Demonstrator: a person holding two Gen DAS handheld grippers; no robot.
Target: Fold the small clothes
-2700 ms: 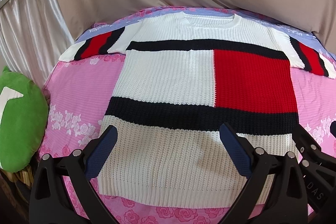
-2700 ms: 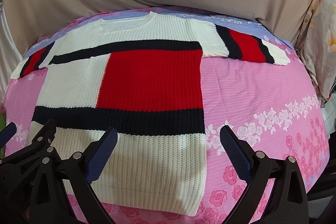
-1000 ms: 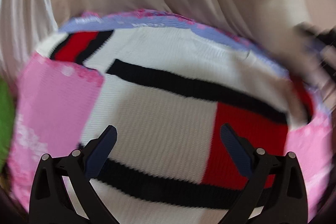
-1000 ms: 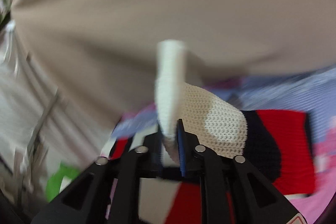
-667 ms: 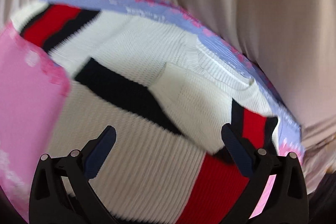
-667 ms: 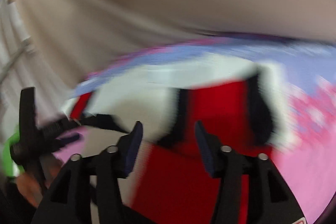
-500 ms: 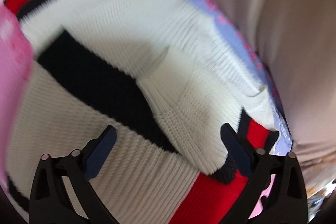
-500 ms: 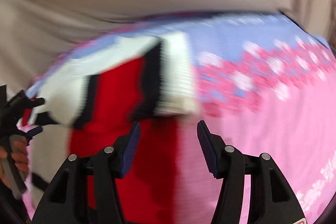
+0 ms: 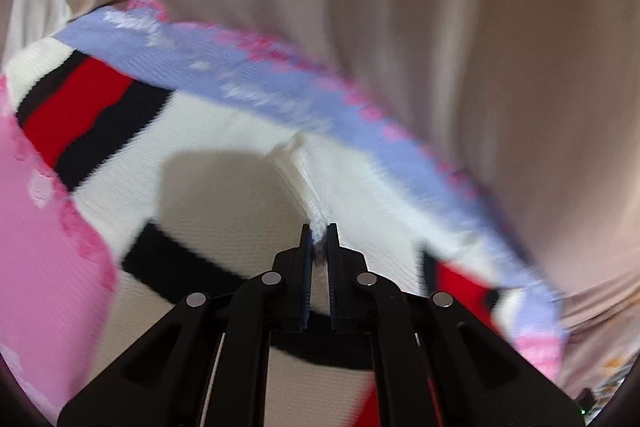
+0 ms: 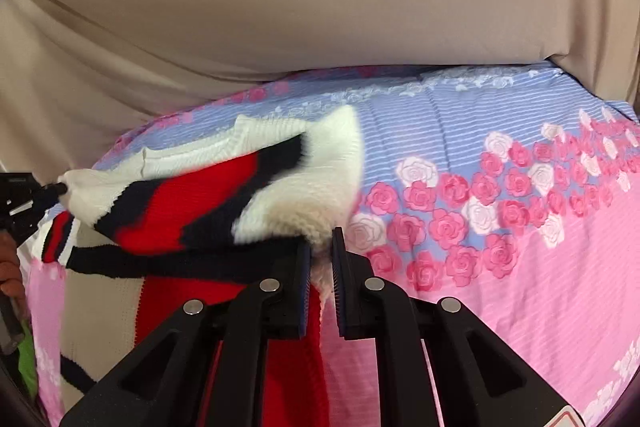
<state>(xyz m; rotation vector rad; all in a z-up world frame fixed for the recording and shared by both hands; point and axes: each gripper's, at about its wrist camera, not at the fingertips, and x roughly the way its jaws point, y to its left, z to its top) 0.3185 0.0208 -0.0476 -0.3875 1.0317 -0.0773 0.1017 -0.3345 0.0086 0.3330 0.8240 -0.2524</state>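
Motion blur smears my left view of the sweater [image 9: 224, 187]. Its hem runs off the frame's bottom edge, and my fingers [image 10: 304, 263] cover part of the cuff.

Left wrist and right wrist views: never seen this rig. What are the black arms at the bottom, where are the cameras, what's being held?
No robot here: a person carries a hand-held gripper in each hand, with a fisheye camera on each looking forward along its two fingers. The black arms are those fingers. The left wrist view shows the left hand-held gripper, just closed on a raised pinch of white knit on the sweater. The right wrist view shows the right hand-held gripper, also just closed on the sweater's white edge, with the striped sleeve folded across. The sweater lies on a pink and blue rose-print bedsheet, with beige fabric behind.
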